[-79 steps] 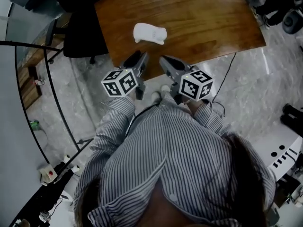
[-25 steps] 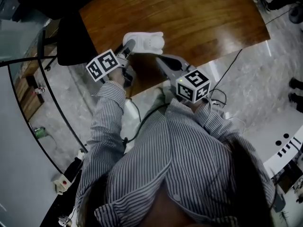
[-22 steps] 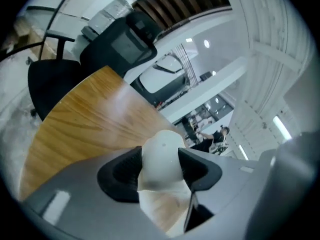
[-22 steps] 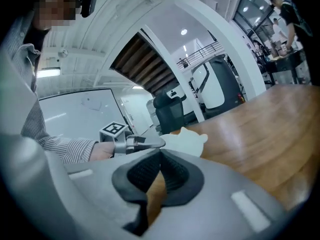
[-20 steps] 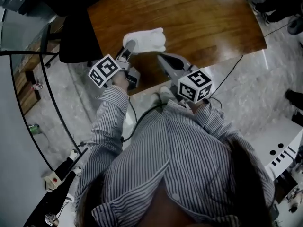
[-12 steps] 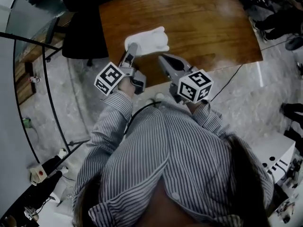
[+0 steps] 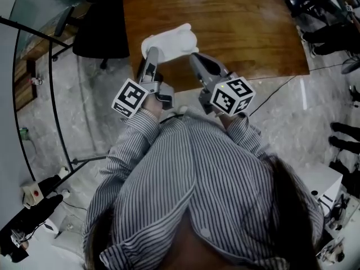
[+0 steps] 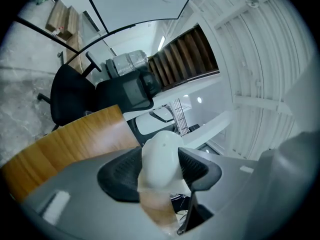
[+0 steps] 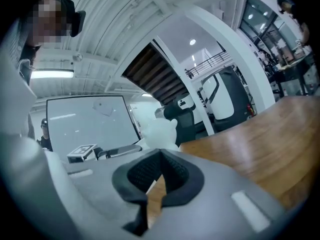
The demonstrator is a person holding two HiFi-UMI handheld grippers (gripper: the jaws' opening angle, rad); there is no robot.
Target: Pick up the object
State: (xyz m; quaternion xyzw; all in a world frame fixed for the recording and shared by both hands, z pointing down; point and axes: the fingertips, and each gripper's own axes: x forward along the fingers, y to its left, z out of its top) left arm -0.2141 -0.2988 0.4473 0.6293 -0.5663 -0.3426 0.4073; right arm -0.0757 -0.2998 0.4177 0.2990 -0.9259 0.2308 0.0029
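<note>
Wooden table (image 7: 253,32), black office chair (image 7: 101,32) beside it, grey marble floor (image 7: 84,114).

The object (image 7: 169,43) is showing plain white, while the table (image 7: 247,27) is glowing in brown wood grain. The left tool (image 7: 151,58) and the right tool (image 7: 198,63) are showing grey bodies, black textured pads (image 8: 120,176) and cubes (image 7: 130,98) with black-and-white square markers. The shirt (image 7: 197,179) is running in fine grey-and-white stripes.
</note>
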